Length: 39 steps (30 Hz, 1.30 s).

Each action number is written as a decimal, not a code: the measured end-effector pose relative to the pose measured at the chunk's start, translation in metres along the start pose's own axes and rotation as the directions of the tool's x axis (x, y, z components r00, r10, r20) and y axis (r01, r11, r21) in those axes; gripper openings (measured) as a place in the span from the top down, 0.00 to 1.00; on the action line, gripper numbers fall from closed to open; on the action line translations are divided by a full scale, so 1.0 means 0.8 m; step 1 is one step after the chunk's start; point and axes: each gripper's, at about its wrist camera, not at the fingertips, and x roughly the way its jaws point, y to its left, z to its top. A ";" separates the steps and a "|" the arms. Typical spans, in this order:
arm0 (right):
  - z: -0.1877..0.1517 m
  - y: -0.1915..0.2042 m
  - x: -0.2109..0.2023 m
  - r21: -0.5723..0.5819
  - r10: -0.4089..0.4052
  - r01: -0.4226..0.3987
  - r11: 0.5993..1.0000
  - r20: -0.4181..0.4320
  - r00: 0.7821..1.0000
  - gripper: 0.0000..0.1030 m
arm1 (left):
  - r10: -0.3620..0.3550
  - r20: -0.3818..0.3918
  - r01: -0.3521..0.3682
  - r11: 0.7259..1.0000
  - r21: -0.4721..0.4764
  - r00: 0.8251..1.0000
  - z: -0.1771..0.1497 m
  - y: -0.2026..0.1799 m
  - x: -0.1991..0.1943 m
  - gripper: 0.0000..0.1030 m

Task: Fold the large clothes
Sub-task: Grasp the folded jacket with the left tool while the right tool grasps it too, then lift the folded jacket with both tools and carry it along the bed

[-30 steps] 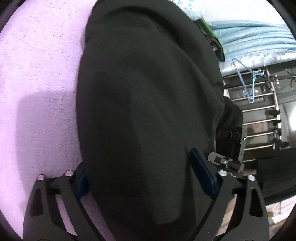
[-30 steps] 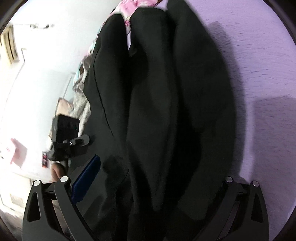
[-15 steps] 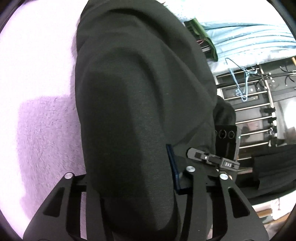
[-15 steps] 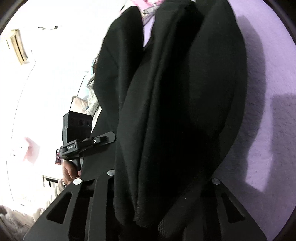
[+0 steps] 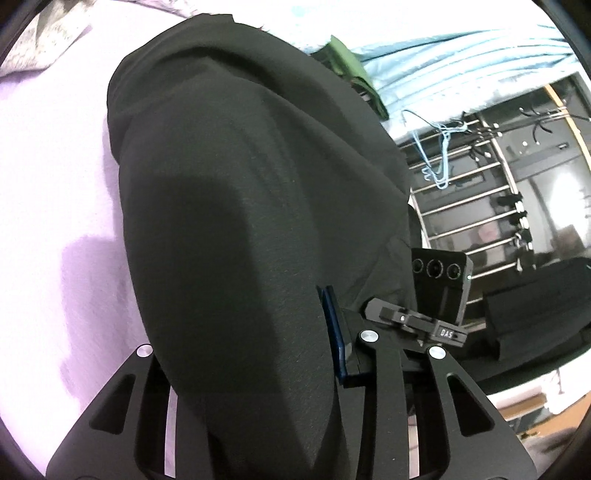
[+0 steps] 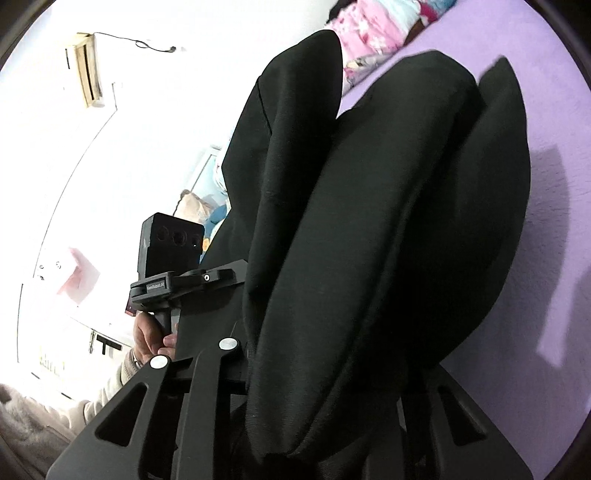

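Both grippers pinching the black garment (image 5: 240, 229).
I see left gripper (image 5: 255, 369) and right gripper (image 6: 325, 369) fingers just closed on cloth; long axis runs bottom-centre to top over purple bed (image 5: 55, 192).

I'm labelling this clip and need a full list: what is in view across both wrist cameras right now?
garment: one, black, bunched in thick folds, gripped at two places and trailing onto the bed
bed cover: one, lilac, under the garment
bedding: pink patterned, far end of the bed
green cloth: one, behind the garment
light blue fabric: pleated, upper right of the left view
hangers: light blue, on a metal rack
hand: one, pale sleeve, holding the left gripper's handle
left gripper: black, blue pads, has just been closing, shut on the garment
right gripper: black, has closed on the garment
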 end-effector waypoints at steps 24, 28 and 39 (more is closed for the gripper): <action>0.002 0.165 -0.307 -0.174 -0.155 0.189 0.967 0.190 0.969 0.78 | -0.153 -0.022 0.154 0.960 0.235 0.988 0.029 -0.331 0.023 0.70; -0.021 0.154 -0.369 -0.136 -0.205 0.241 0.961 0.236 0.950 0.78 | -0.177 -0.072 0.190 0.947 0.261 0.982 0.025 -0.378 0.081 0.70; -0.100 0.075 -0.452 0.002 -0.294 0.304 0.953 0.264 0.919 0.78 | -0.186 -0.220 0.235 0.946 0.222 0.958 -0.007 -0.414 0.258 0.70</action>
